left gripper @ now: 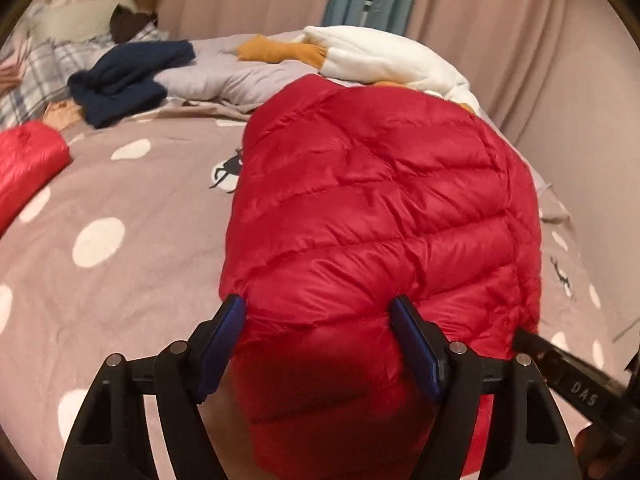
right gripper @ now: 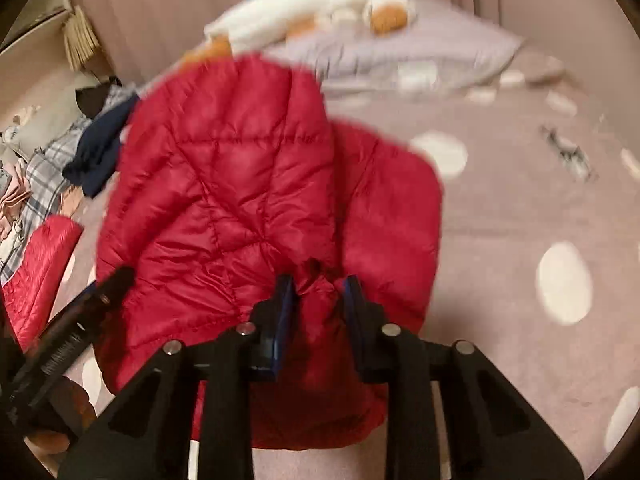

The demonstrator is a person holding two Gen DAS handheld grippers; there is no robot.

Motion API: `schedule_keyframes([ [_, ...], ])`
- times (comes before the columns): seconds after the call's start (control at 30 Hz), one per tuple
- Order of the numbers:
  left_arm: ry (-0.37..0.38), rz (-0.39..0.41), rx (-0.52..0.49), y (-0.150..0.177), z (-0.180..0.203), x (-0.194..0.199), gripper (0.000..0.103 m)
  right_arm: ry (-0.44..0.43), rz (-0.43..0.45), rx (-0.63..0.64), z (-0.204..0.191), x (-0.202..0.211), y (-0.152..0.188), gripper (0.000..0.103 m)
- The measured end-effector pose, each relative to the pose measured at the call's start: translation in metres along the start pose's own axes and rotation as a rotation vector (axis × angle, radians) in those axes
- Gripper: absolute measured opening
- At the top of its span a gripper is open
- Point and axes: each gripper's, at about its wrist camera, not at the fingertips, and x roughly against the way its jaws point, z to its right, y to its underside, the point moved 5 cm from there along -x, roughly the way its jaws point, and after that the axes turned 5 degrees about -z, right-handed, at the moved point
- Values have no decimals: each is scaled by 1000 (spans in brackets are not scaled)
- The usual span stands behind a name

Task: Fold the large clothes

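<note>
Two wrist views of a red quilted jacket [left gripper: 380, 216] lying on a bed [left gripper: 120, 280] covered with a mauve spread printed with white dots and small deer.

Left view: the left hand-held gripper [left gripper: 318, 312] tilts steeply down over the near edge of the jacket. Its blue-padded fingers [left gripper: 224, 344] stand wide apart on either side of a puffed fold of red fabric; the fabric lies between them, but whether the pads press on it cannot be told. The black arm of the other tool enters at the lower right.

Right view (motion-blurred): the right hand-held gripper [right gripper: 318, 292] also angles downward, its two fingers [right gripper: 285, 320] drawn close together and clenched on a gathered bunch of the jacket's near edge, with creases radiating from the pinch. The left tool shows as a dark bar at the lower left, a hand beneath it.

Background: a second red quilted piece [left gripper: 28, 164] at the left edge, a dark navy garment [left gripper: 128, 80], plaid cloth [left gripper: 36, 76], a grey pillow [left gripper: 224, 76] and a white-and-orange plush toy [left gripper: 384, 56] at the head of the bed, before pink curtains [left gripper: 500, 32].
</note>
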Motion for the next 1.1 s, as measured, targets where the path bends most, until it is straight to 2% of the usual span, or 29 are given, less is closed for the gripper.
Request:
schedule_keyframes([
  [0.07, -39, 48, 10, -6, -2, 18, 75, 12, 40, 8, -1, 15, -5, 24],
  [0.17, -105, 139, 3, -11, -3, 55, 75, 37, 146, 49, -9, 56, -11, 24],
  [0.33, -152, 313, -10, -15, 0, 149, 75, 62, 277, 93, -18, 132, -8, 26],
  [0.5, -123, 425, -25, -6, 1, 209, 75, 64, 380, 122, -19, 190, 9, 27],
  [0.57, -119, 445, -15, -5, 3, 221, 75, 60, 419, 134, -22, 208, 17, 27],
  [0.63, -97, 453, 5, -4, 2, 224, 75, 53, 440, 141, -22, 220, 25, 32],
  [0.7, -80, 457, 11, -4, 2, 225, 75, 35, 454, 147, -21, 226, 29, 45],
  [0.83, -83, 466, -1, -3, 3, 226, 76, 59, 469, 125, -17, 232, 34, 47],
  [0.97, -20, 455, -5, -3, 3, 224, 94, 69, 460, 105, -14, 230, 33, 54],
  [1.03, -12, 448, -19, -3, 6, 223, 95, 78, 457, 108, -15, 231, 34, 57],
  [1.1, -30, 451, -42, -2, 10, 221, 98, 81, 461, 102, -16, 233, 35, 67],
])
